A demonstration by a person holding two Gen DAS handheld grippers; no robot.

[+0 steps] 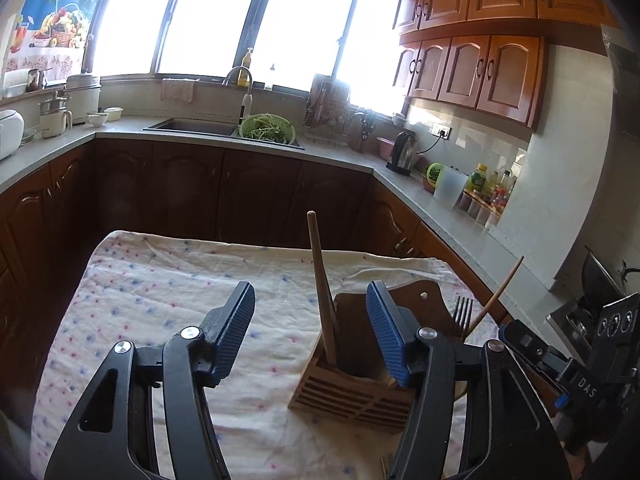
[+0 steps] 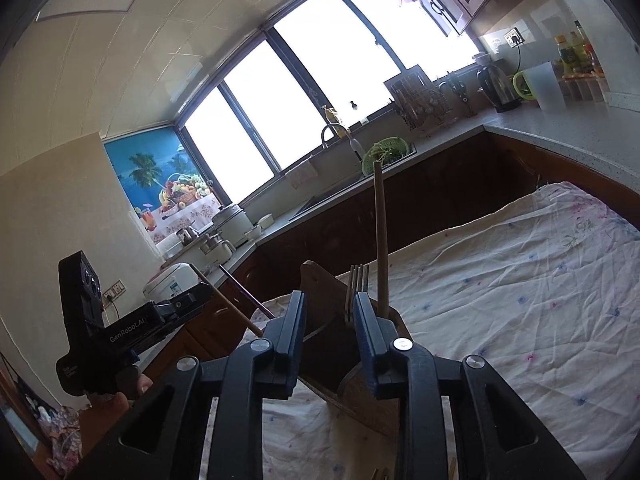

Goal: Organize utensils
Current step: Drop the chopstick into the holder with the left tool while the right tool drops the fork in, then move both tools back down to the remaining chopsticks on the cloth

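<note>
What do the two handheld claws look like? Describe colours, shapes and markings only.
Both the left claw and the right claw have black skeletal linkages with silver pivot bolts and blue ribbed finger pads. The black camera housings carry white lettering: "GenRobot.AI" on the left unit, "DAS" on the right. No cables show.

Wooden holder (image 1: 352, 392) hides the fork's (image 1: 463, 312) handle.

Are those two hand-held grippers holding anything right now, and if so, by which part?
Nothing is held. The left hand-held gripper is open with only cloth behind the gap. The right hand-held gripper is open too, around the wooden holder without gripping it.
</note>
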